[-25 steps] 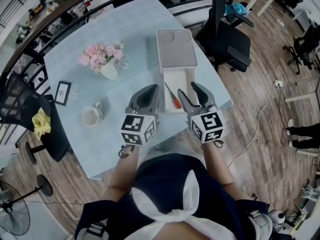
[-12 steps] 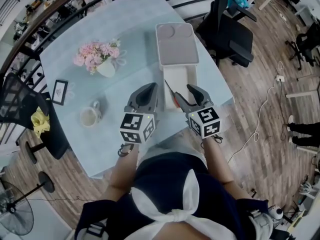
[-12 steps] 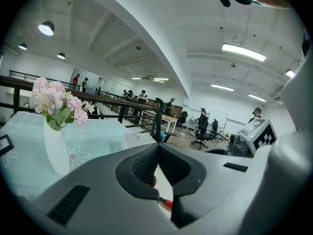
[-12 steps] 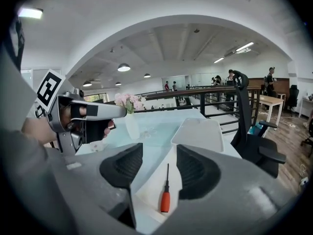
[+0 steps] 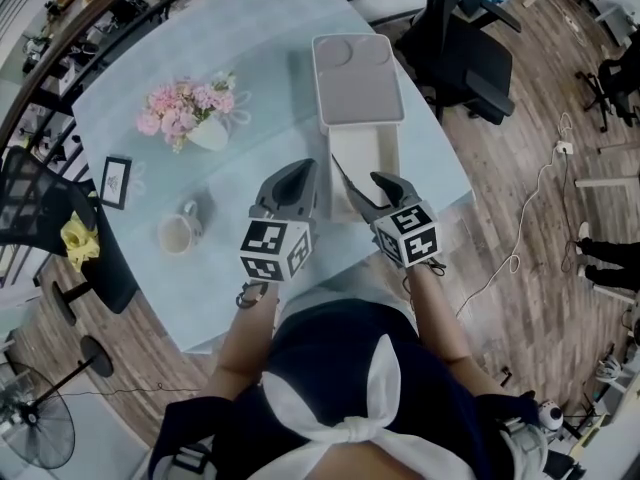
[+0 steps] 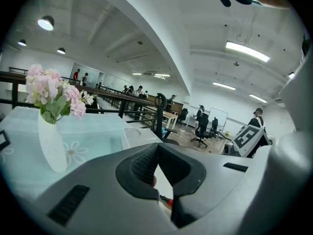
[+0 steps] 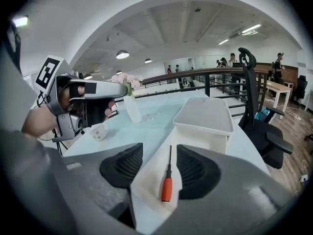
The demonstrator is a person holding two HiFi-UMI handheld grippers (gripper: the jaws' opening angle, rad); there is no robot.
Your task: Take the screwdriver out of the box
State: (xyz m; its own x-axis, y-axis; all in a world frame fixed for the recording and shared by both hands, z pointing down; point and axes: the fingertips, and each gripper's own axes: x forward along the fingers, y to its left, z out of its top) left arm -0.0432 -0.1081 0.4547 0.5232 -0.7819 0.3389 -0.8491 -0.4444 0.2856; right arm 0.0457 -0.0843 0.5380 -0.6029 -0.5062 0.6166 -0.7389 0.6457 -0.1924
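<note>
A white open box point(image 5: 385, 156) lies on the pale blue table, and its lid point(image 5: 358, 76) sits at the far end. A screwdriver point(image 7: 167, 186) with an orange handle and dark shaft rests on the box floor; in the head view only its shaft point(image 5: 341, 175) shows. My right gripper point(image 7: 159, 166) is open, its jaws either side of the screwdriver without touching it. In the head view that gripper point(image 5: 369, 187) hovers over the near end of the box. My left gripper point(image 5: 291, 190) stays just left of the box, its jaws point(image 6: 156, 153) closed with nothing between them.
A vase of pink flowers point(image 5: 190, 118), a mug point(image 5: 180, 234) and a small picture frame point(image 5: 116, 180) stand on the left part of the table. The table's near edge is close to the person. Office chairs point(image 5: 470, 58) stand beyond the right side.
The right gripper has moved forward and slightly left over the box, so its open jaws now straddle the screwdriver. The left gripper has hardly moved.
</note>
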